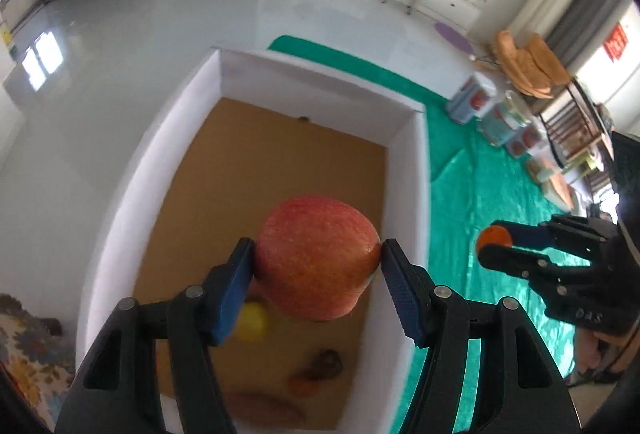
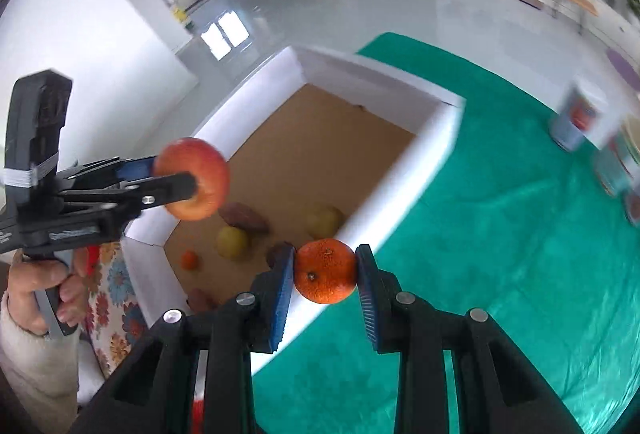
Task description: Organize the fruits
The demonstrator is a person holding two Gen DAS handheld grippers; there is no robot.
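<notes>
The white box (image 1: 408, 161), brown-floored, holds a yellow fruit (image 1: 250, 322) and blurred brown pieces at 6 o'clock. The left gripper (image 1: 318, 258) clamps an apple (image 1: 316, 258) above it. The right gripper (image 2: 325, 272) pinches an orange (image 2: 325, 271) over the box's rim, green cloth (image 2: 500, 254) at 3 o'clock. Only the right view shows two yellow-green fruits, a small orange fruit (image 2: 189, 260), and the hand (image 2: 40, 294) at 8 o'clock.
</notes>
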